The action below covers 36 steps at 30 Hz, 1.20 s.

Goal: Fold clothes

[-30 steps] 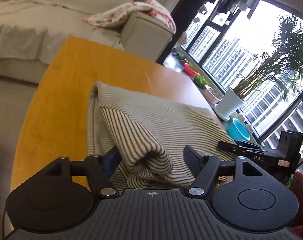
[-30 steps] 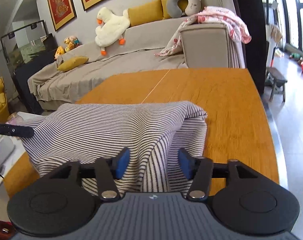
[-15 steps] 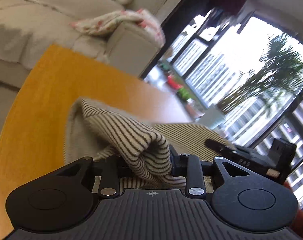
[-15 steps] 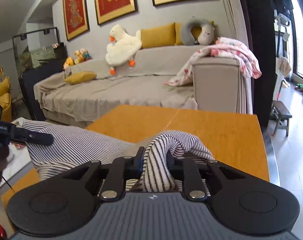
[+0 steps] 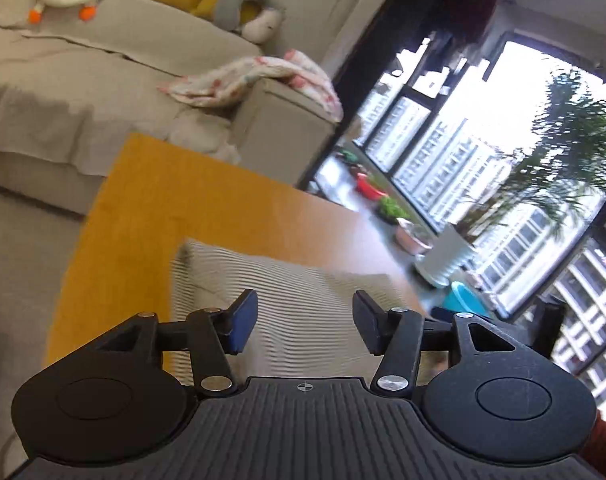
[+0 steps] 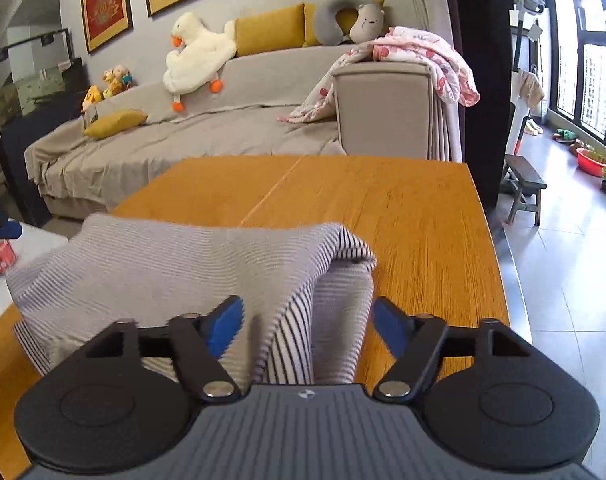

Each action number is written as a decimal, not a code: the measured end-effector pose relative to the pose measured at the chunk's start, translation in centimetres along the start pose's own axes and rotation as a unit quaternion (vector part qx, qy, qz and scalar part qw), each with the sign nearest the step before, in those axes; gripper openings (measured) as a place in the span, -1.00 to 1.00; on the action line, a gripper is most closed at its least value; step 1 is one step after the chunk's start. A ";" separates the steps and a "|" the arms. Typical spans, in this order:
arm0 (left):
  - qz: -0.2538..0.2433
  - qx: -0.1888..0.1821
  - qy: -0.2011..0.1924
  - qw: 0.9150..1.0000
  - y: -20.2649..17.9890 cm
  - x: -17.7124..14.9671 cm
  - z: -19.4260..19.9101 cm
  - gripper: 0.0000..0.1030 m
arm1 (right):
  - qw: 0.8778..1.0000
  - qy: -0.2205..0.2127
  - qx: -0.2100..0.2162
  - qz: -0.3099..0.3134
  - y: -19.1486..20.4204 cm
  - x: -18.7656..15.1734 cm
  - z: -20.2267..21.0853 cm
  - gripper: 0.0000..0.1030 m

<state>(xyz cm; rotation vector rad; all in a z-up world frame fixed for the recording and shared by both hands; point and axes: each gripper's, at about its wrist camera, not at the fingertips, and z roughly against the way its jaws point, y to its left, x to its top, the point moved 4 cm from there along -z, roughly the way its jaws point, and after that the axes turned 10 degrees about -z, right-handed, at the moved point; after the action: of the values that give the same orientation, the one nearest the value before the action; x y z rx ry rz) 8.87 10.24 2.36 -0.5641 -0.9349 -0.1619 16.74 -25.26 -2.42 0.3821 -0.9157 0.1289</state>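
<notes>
A grey sofa (image 6: 239, 128) stands beyond the far edge of the wooden table (image 6: 415, 216), with a plush white duck (image 6: 199, 52) leaning on its backrest, yellow cushions (image 6: 269, 30) behind it and a pink floral blanket (image 6: 427, 60) draped over the armrest. To the right of the table a small dark stool (image 6: 523, 184) sits on the tiled floor, with a red basin (image 6: 591, 160) near the windows. In the left wrist view a white planter (image 5: 447, 256) with a palm and a turquoise bucket (image 5: 463, 300) stand past the table by the glass.

The striped garment (image 6: 175, 264) lies folded on the near part of the table, 1 upper layer doubled over, its corner drooping at the right.

The left gripper (image 5: 305, 322) has its 2 fingers spread wide, hovering above the cloth and holding nothing. The right gripper (image 6: 307, 322) is also spread wide, a ridge of striped cloth rising between its fingers; whether either finger touches it is unclear. The right one points level across the table toward the sofa; the left view is rolled to one side.
</notes>
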 end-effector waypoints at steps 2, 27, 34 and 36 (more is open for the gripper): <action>0.004 -0.022 0.031 0.999 -1.1 -1.4 -2.0 0.48 | 1.000 -0.010 -0.001 0.007 0.3 0.8 -0.2 0.88; -0.160 0.101 0.051 0.981 -2.8 -0.9 -11.2 0.85 | 0.996 0.041 -0.076 0.015 0.4 -2.4 -1.5 1.00; -0.103 0.041 0.057 0.992 -4.1 -1.2 -9.2 0.85 | 0.989 0.025 -0.138 0.041 -1.8 -0.6 -2.6 1.00; -0.071 -0.006 0.077 0.995 -4.1 -2.0 -9.6 0.84 | 0.990 0.008 -0.136 0.037 -2.0 -1.4 -2.8 1.00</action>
<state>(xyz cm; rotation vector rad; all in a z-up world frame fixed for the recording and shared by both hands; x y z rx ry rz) 13.06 1.54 -2.14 -0.4894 -0.8249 -0.3343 18.53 -26.04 -5.58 0.0935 -0.9181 0.0734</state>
